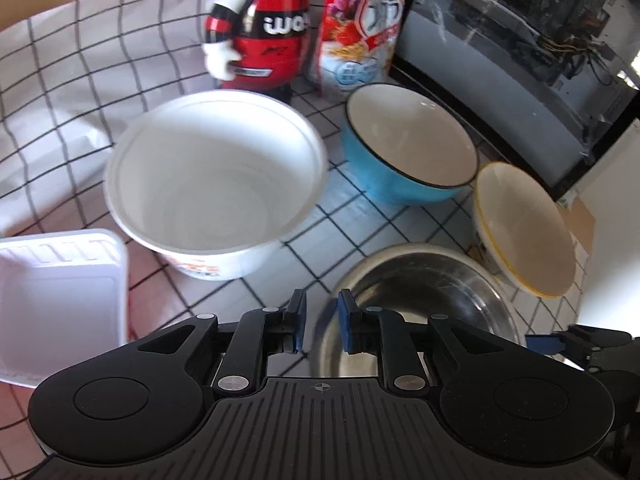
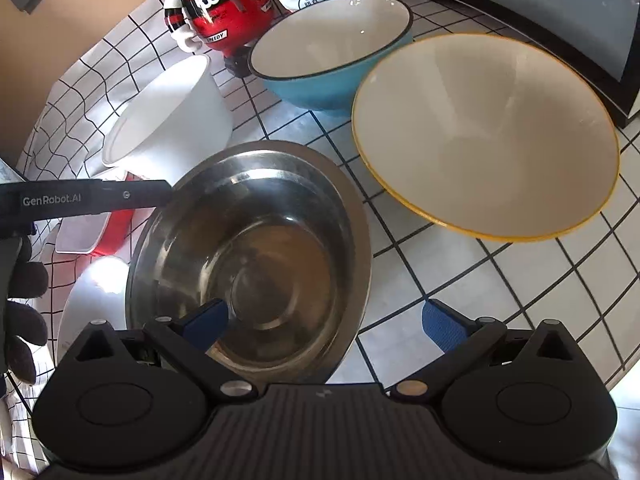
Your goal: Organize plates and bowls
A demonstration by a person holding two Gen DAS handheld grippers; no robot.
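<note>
A steel bowl point(image 1: 424, 296) point(image 2: 256, 256) sits on the checked cloth right before both grippers. My left gripper point(image 1: 322, 320) is nearly shut around the bowl's left rim; contact is unclear. My right gripper point(image 2: 324, 320) is open, its left finger point(image 2: 208, 318) inside the steel bowl and its right finger outside on the cloth. Behind stand a white paper tub point(image 1: 216, 176) point(image 2: 168, 120), a blue bowl point(image 1: 408, 144) point(image 2: 332, 48) and a cream bowl with a yellow rim point(image 1: 524, 228) point(image 2: 484, 136).
A white plastic tray point(image 1: 60, 296) lies at the left. A red and white robot figure point(image 1: 256, 28) point(image 2: 216, 4) and a red cereal bag point(image 1: 360, 20) stand at the back. A black-framed appliance point(image 1: 520, 60) borders the right.
</note>
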